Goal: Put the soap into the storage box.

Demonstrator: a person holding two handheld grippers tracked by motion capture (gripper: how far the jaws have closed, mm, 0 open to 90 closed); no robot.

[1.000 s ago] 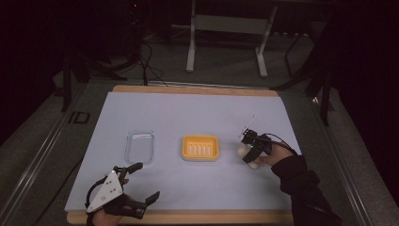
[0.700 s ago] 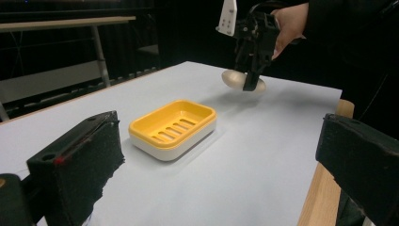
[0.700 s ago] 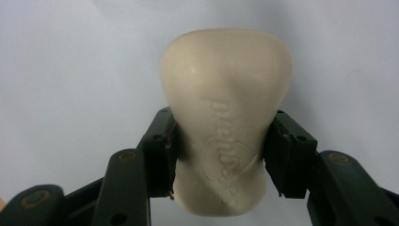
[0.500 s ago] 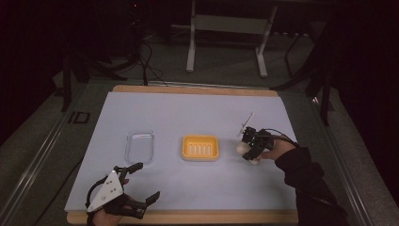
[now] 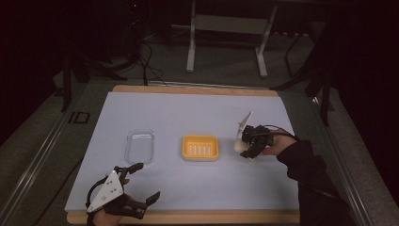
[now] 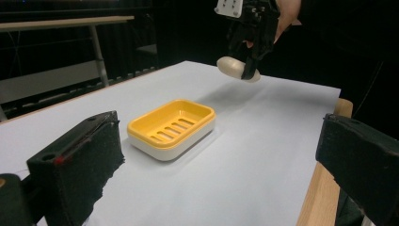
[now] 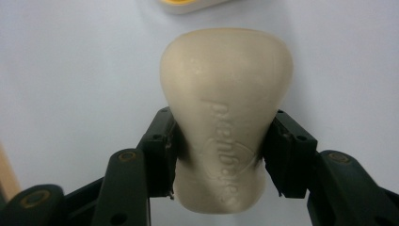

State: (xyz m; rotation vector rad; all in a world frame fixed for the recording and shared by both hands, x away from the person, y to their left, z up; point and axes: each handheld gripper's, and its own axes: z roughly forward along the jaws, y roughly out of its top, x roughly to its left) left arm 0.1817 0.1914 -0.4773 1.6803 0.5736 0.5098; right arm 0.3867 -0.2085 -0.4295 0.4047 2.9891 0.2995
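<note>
A cream bar of soap [image 7: 226, 117] sits pinched between the two black pads of my right gripper [image 7: 221, 157], which is shut on it. In the high view the right gripper [image 5: 247, 143] holds the soap [image 5: 238, 145] just right of the yellow soap dish [image 5: 201, 147], lifted off the table. The left gripper view has the soap [image 6: 233, 67] hanging above the pale mat, behind the dish [image 6: 171, 128]. My left gripper [image 5: 143, 181] rests at the table's near left corner, jaws wide open and empty.
A clear plastic lid or tray [image 5: 139, 146] lies left of the yellow dish. A pale mat [image 5: 188, 113] covers the wooden table [image 5: 197, 88]. Table legs and cables stand on the dark floor beyond the far edge.
My right gripper has risen with the soap and drifted slightly left toward the yellow dish. The left gripper has stayed put.
</note>
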